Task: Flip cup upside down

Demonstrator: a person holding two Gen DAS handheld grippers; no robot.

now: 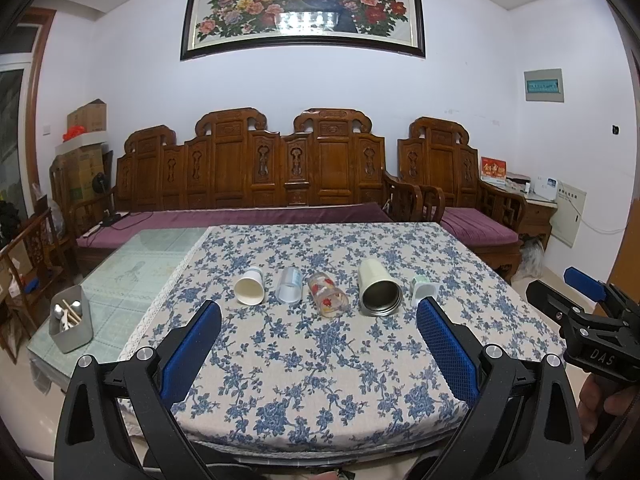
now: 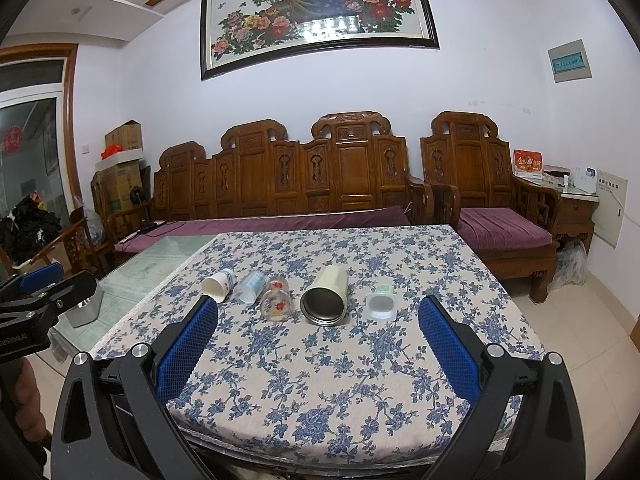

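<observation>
Several cups lie on their sides in a row on the floral tablecloth, mouths toward me: a white paper cup, a clear plastic cup, a glass with red flowers, a cream steel tumbler and a small white cup. My left gripper is open and empty, held short of the row. My right gripper is open and empty, also short of the row; it shows at the right edge of the left wrist view.
A grey utensil holder stands on the bare glass tabletop to the left of the cloth. A carved wooden sofa and armchair with purple cushions stand behind the table. Tiled floor lies to the right.
</observation>
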